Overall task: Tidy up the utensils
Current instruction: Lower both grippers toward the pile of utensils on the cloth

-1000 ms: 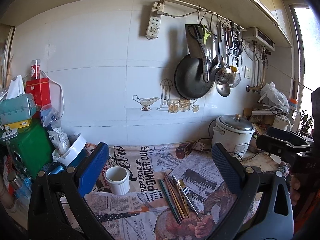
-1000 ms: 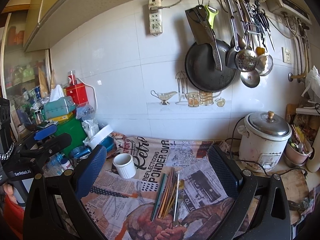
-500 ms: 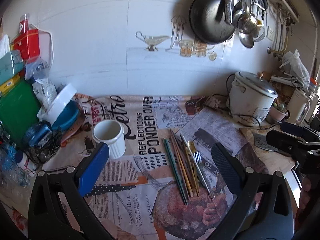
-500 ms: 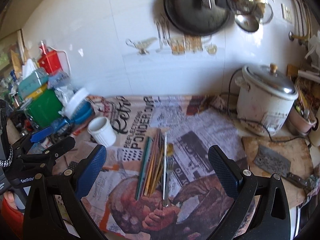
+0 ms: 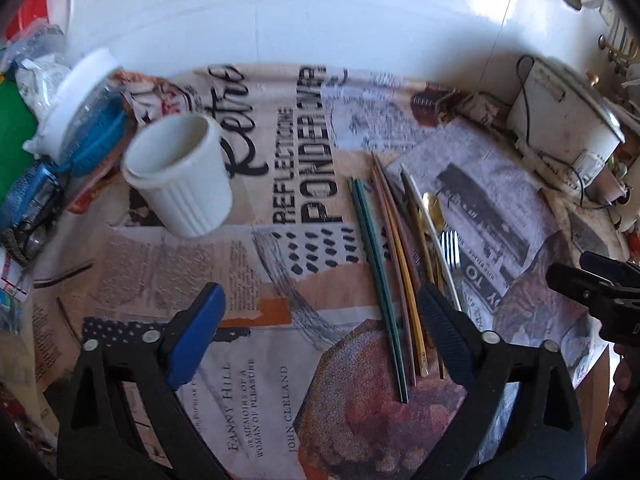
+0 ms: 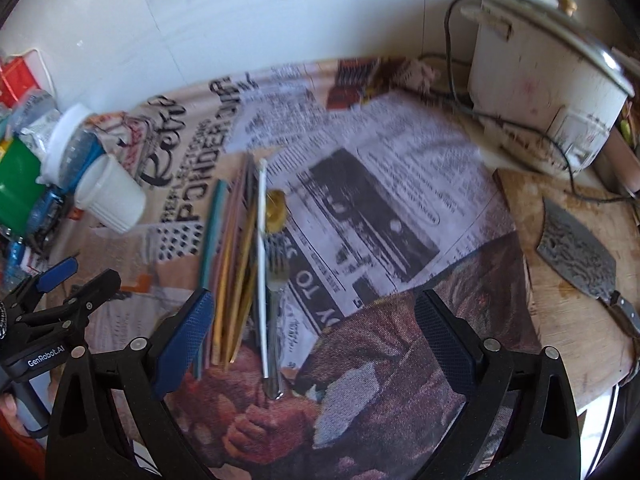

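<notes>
beside chopsticks [image 5: 378, 276], open printed cloth [image 5: 248, 380]

The right gripper [image 6: 312, 328] hangs over the newspaper-covered table [image 6: 400, 168], fingers [image 6: 182, 340] wide, having just narrowed slightly, nothing between them. Chopsticks [image 6: 236, 264], fork [image 6: 274, 280] and white cup [image 6: 112, 196] lie beyond.

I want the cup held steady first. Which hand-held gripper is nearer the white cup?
Left. The left hand-held gripper hangs open just below-right of the cup; the right hand-held gripper is over the utensil pile, farther off.
</notes>
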